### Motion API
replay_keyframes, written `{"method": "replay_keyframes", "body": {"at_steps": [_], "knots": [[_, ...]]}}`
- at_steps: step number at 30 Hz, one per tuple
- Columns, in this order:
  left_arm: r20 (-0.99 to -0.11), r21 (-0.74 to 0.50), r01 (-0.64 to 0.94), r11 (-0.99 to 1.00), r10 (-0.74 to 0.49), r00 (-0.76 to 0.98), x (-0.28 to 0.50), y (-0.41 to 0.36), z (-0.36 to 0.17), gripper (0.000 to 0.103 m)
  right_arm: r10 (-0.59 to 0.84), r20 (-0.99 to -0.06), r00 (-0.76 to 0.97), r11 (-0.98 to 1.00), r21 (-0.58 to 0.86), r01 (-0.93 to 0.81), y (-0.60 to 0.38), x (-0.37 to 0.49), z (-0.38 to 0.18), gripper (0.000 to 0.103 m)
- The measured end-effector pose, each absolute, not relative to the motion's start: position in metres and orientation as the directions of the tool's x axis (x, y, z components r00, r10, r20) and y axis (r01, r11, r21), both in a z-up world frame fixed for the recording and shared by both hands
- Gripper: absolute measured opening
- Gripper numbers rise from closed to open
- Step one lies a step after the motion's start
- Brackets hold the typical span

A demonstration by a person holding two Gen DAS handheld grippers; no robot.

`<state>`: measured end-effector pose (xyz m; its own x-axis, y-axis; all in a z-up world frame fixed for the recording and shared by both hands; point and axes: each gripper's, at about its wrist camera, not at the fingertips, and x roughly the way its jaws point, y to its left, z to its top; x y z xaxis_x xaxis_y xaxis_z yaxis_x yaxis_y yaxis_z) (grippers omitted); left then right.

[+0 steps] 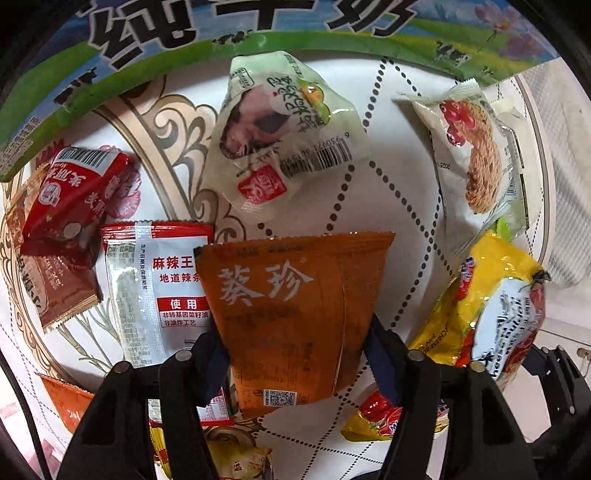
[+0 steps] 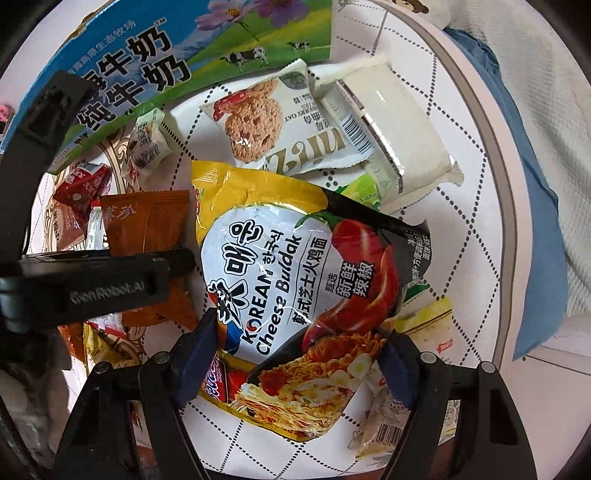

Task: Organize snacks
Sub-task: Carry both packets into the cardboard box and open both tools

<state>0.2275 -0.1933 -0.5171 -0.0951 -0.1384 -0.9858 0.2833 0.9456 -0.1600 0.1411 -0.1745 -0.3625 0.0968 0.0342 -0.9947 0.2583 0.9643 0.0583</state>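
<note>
My left gripper (image 1: pixel 295 354) is shut on an orange-brown snack packet (image 1: pixel 291 310), held above the round table; the packet also shows in the right wrist view (image 2: pixel 147 229) with the left gripper's finger across it. My right gripper (image 2: pixel 295 354) is shut on a yellow Korean Cheese Buldak noodle pack (image 2: pixel 295 280), which also shows in the left wrist view (image 1: pixel 495 314). A pale green packet (image 1: pixel 284 136), a cookie packet (image 1: pixel 476 155), a red-and-clear spicy strip packet (image 1: pixel 155 288) and a red packet (image 1: pixel 74 199) lie on the tablecloth.
A blue-green milk carton box (image 1: pixel 258 33) stands at the far side, also in the right wrist view (image 2: pixel 147 66). A white wrapped pack (image 2: pixel 391 129) and cookie packet (image 2: pixel 273 122) lie beyond the noodles. The round table rim (image 2: pixel 506 206) curves right; blue cloth (image 2: pixel 532 192) lies outside it.
</note>
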Motion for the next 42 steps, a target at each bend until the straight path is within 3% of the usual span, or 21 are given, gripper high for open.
{"method": "replay_keyframes", "body": {"at_steps": [5, 19, 25, 32, 37, 42], "knots": [[-0.990, -0.144, 0.257, 0.956, -0.141, -0.031, 0.203, -0.180, -0.501, 0.055, 0.034, -0.993, 0.109, 0.972, 0.059, 0.229, -0.175, 0.152, -0.359, 0.080], [-0.944, -0.277, 0.156, 0.948, -0.299, 0.142, 0.172, -0.148, -0.420, 0.054, 0.160, -0.958, 0.237, 0.971, 0.196, 0.137, -0.168, 0.163, -0.275, 0.077], [-0.912, -0.314, 0.170, 0.934, -0.347, 0.221, 0.226, -0.107, -0.331, 0.054, 0.217, -0.918, 0.333, 0.965, 0.253, 0.069, -0.170, 0.196, -0.217, 0.076], [-0.905, -0.305, 0.142, 0.942, -0.333, 0.264, 0.299, -0.086, -0.278, 0.054, 0.230, -0.886, 0.403, 0.969, 0.245, -0.015, -0.185, 0.269, -0.167, 0.076], [-0.918, -0.326, 0.075, 0.942, -0.335, 0.214, 0.361, -0.077, -0.284, 0.054, 0.205, -0.907, 0.367, 0.979, 0.191, -0.073, -0.184, 0.344, -0.158, 0.076], [-0.934, -0.328, 0.035, 0.944, -0.330, 0.138, 0.416, -0.074, -0.301, 0.054, 0.182, -0.947, 0.263, 0.981, 0.157, -0.115, -0.180, 0.420, -0.199, 0.076]]}}
